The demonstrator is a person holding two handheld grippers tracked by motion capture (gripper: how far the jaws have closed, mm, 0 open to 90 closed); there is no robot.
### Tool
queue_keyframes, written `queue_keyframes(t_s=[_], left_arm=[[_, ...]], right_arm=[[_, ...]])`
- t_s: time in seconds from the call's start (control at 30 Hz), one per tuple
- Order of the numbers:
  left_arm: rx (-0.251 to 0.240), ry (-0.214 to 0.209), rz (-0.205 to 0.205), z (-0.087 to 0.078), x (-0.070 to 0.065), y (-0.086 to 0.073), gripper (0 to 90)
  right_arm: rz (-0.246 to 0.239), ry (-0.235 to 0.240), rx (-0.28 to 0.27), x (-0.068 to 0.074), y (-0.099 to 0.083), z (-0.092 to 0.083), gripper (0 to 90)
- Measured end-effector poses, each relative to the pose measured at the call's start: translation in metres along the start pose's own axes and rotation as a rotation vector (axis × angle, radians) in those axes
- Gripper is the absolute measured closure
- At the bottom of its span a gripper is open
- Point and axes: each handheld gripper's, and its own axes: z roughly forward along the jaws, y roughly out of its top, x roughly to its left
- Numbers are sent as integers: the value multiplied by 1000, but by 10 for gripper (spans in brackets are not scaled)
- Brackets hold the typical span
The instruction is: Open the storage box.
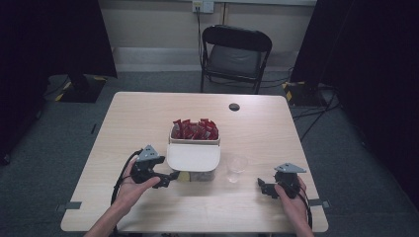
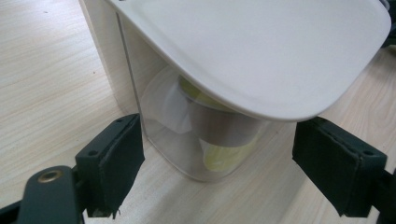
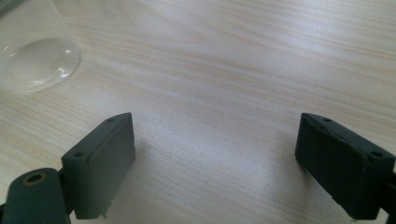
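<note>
- Your left gripper (image 2: 217,163), jaws spread, frames the clear box (image 2: 187,135) at frame centre: rigid, slick, likely light; grip its walls under the lid (image 2: 261,51).
- Your right gripper (image 3: 215,163) rests released, holding nothing; the thin cup (image 3: 32,60) upper left would crush easily.

The wooden table (image 1: 148,118) carries a lidded container (image 1: 193,157) and clear cup (image 1: 236,169).

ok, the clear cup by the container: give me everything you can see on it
The clear cup is a small see-through tumbler, plastic by its look, upright and apparently empty on the wooden table. It narrows toward its base and stands just right of the white lidded container, apart from it. The right gripper sits nearer the person, fingers open, not touching it. In the right gripper view its round base rests flat on the wood.
</note>
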Motion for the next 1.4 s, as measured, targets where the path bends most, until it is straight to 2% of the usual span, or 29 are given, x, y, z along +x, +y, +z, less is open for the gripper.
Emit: queue_keyframes(t_s=[0.3, 0.5, 0.83, 1.1, 1.4], left_arm=[[-26, -7, -14, -1, 1, 3, 164], [-17, -15, -2, -3, 3, 7, 158], [-51, -35, -2, -10, 3, 15, 158], [-52, -36, -2, -11, 4, 17, 158], [-78, -37, -7, -15, 5, 24, 156]], right_arm=[[2, 0, -1, 0, 0, 0, 115], [2, 0, -1, 0, 0, 0, 115], [2, 0, -1, 0, 0, 0, 115], [3, 0, -1, 0, 0, 0, 116], [0, 0, 0, 0, 0, 0, 115]])
